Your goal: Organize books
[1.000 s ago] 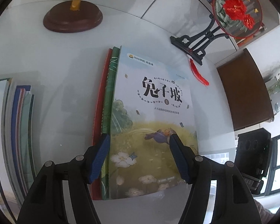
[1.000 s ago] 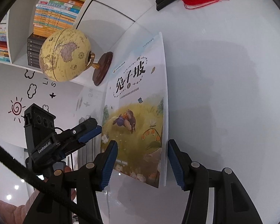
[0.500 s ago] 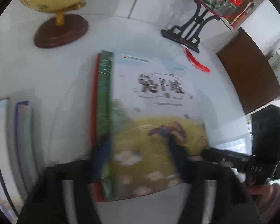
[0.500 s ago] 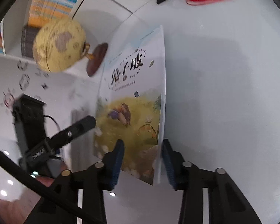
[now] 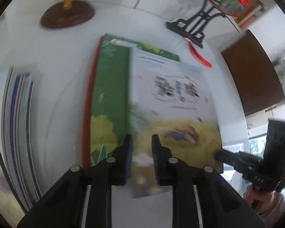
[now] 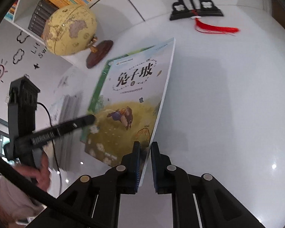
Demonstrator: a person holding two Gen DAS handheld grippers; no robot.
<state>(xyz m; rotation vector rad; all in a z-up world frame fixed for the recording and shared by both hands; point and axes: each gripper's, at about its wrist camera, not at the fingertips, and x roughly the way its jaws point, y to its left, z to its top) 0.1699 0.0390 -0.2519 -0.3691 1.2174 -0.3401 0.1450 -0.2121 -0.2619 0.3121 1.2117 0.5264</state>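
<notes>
Both tongs have just been closing. Right tongs pinch top book by its near-right edge, tilting it off green book; left tongs grip its near-left corner.

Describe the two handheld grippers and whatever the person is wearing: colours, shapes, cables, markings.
Both the left gripper and right gripper are matte black, with angular fingers, silver rivets and blue ribbed pads. A boxy black handle body carries white lettering; a thin black cable trails from the left one. The sleeve looks pale pink.
</notes>
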